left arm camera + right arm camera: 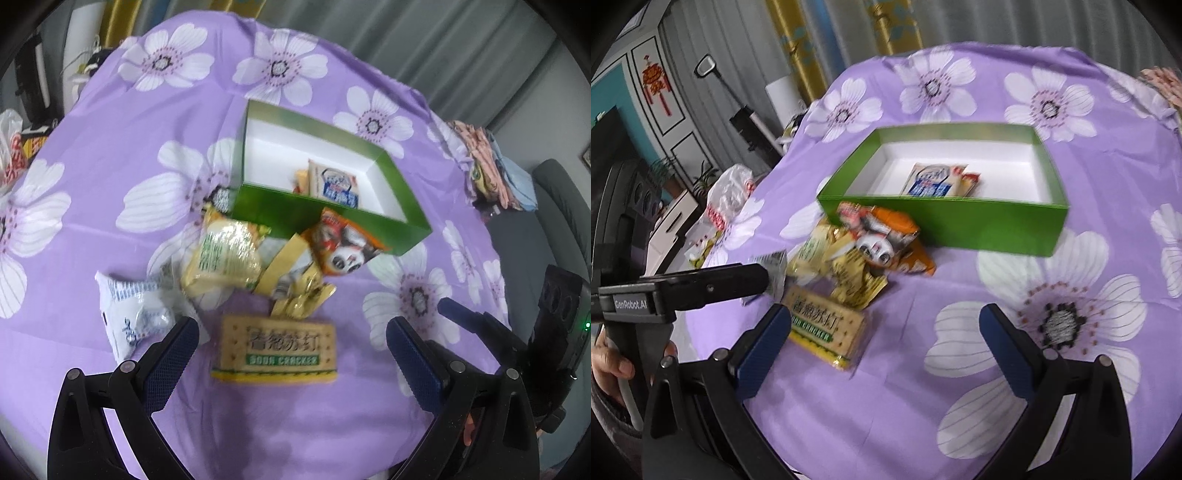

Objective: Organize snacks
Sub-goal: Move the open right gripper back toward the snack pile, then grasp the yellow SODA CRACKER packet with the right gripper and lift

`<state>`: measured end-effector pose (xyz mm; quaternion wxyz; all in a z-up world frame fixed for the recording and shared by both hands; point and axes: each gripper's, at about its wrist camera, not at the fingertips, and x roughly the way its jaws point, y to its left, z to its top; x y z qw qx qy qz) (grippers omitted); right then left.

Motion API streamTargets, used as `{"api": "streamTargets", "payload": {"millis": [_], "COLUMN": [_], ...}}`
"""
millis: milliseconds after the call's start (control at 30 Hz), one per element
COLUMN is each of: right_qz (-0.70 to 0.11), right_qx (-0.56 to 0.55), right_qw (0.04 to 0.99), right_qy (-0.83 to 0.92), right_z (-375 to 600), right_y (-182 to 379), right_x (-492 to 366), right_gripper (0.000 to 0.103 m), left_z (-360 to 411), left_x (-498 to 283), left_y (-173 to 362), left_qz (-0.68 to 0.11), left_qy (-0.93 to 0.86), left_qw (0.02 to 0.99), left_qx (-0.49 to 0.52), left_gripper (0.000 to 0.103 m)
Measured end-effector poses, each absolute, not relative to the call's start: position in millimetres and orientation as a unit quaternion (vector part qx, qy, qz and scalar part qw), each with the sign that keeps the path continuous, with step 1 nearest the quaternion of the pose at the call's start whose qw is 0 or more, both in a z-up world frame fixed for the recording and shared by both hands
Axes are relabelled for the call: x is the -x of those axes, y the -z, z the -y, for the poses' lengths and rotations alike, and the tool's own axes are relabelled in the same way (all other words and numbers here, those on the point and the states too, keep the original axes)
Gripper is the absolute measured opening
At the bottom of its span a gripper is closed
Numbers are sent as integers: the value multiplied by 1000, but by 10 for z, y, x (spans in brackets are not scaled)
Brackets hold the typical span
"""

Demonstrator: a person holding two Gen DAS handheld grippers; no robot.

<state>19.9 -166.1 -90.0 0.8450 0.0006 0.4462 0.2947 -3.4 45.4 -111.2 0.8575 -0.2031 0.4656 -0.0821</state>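
The left tool [291,350] hangs over the tabletop [110,155], which wears a purple cloth with white flowers, its jaws spread wide and empty on either side of the soda cracker pack [275,349] lying flat below. The right tool [884,332] is likewise wide open with nothing between its pads; in its own view the cracker pack [827,328] lies just beside its left finger [764,339].

The green box [328,218] stands open on the cloth with a white inside; a blue-and-white packet [334,182] lies in it, and the right wrist view shows a smaller red-tipped packet [969,181] beside that one more plainly. Against the box's near wall leans an orange panda packet [343,243], heaped with a yellow-green packet [225,258] and gold wrappers [299,295].

Only the left wrist view shows the white and blue bag [129,314] at the left of the heap, partly behind the left finger, and a stack of folded cloths [495,181] at the far right edge. Only the right wrist view shows a hand [609,362] gripping the left tool's handle, a white plastic bag [727,195] at the tabletop's left edge, and a red knot ornament [655,86] on the wall.
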Motion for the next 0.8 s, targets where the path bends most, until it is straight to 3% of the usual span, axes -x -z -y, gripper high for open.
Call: {"api": "streamTargets", "payload": {"millis": [567, 800], "right_qz": [-489, -496], "right_qx": [28, 33], "right_qw": [795, 788], "right_qy": [-358, -363], "right_z": [1308, 1254], "right_y": [1358, 1452], "right_x": [-69, -110], "right_gripper": [97, 89], "left_z": [-511, -548], "left_x": [71, 23], "left_y": [1530, 1664], "left_qz": [-511, -515], "left_qy": [105, 113], "left_qw": [823, 811], "left_qx": [226, 252], "left_gripper": [101, 101]}}
